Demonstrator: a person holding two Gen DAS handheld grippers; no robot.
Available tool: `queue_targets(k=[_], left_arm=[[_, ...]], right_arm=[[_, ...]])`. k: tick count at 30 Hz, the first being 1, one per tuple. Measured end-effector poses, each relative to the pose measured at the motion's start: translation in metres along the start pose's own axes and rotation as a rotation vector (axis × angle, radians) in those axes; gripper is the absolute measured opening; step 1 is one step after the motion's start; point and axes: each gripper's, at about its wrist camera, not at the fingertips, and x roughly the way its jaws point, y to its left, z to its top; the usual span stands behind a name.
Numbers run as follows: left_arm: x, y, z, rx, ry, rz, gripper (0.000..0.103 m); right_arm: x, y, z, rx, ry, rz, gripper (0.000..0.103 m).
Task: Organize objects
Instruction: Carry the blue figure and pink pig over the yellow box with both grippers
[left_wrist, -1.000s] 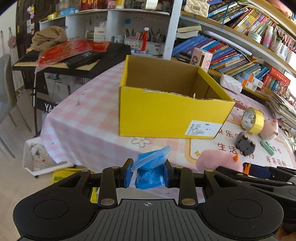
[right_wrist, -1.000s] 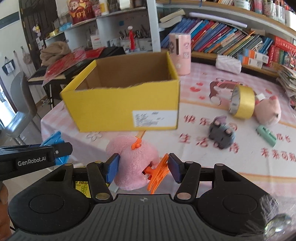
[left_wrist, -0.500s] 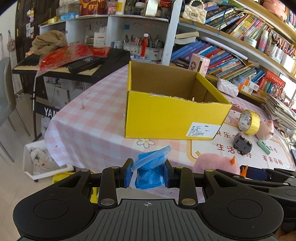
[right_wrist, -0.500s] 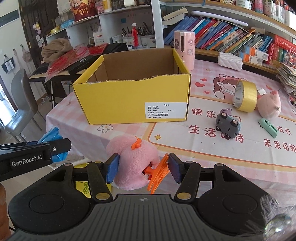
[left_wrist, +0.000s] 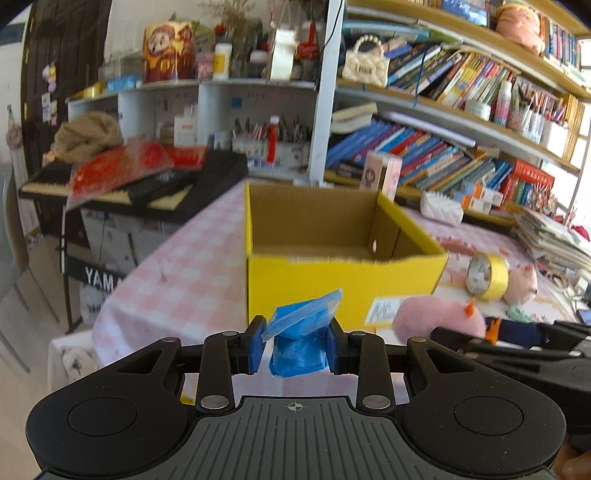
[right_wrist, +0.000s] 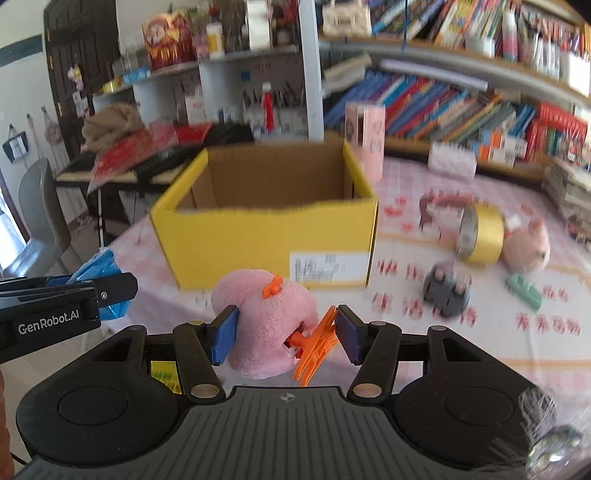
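Near the front edge of the pink checked table (left_wrist: 192, 266), I am holding both grippers short of the yellow box (left_wrist: 343, 280), each one loaded. My left gripper (left_wrist: 294, 341) is clenching a small blue plastic bag (left_wrist: 301, 343), its jaws pressed in on both sides of the crumpled bundle. My right gripper (right_wrist: 286, 338) is grasping a pink plush toy (right_wrist: 264, 321); one pad is pushing into the fur, the other is bearing on its orange feet (right_wrist: 316, 345). Both loads are hanging in the air, near the box's front wall and about level with its lower half in both views.

I am judging this as the carrying step: both things are picked up and not yet dropped in. The box is standing open and looks empty as far as I can see inside. Next, each load is going to need lifting above the front rim and moving forward over the opening before I release it. Because the two grippers are sitting just beside each other, I am planning to stagger them so they do not knock. Tape (right_wrist: 480, 234), a toy car (right_wrist: 445, 293) and another pink toy (right_wrist: 526, 249) are waiting on the table to the right.
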Motion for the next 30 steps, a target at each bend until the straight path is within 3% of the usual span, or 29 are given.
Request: queue_targets(k=[6, 12, 21, 30], left_arm=[[0.007, -0.006, 0.024, 0.023, -0.066, -0.012, 0.031], [0.024, -0.009, 0.04, 0.023, -0.088, 0.002, 0.031], [0.069, -0.013, 0.059, 0.012, -0.061, 0.056, 0.031], [0.125, -0.03, 0.073, 0.048, 0.023, 0.103, 0.031]], right_arm=[[-0.012, -0.011, 0.037, -0.001, -0.15, -0.034, 0.055], [0.001, -0.02, 0.079, 0.021, -0.22, -0.022, 0.055], [0.058, -0.027, 0.114, -0.001, -0.179, 0.021, 0.055], [0.123, -0.043, 0.138, -0.047, -0.128, 0.069, 0.055]])
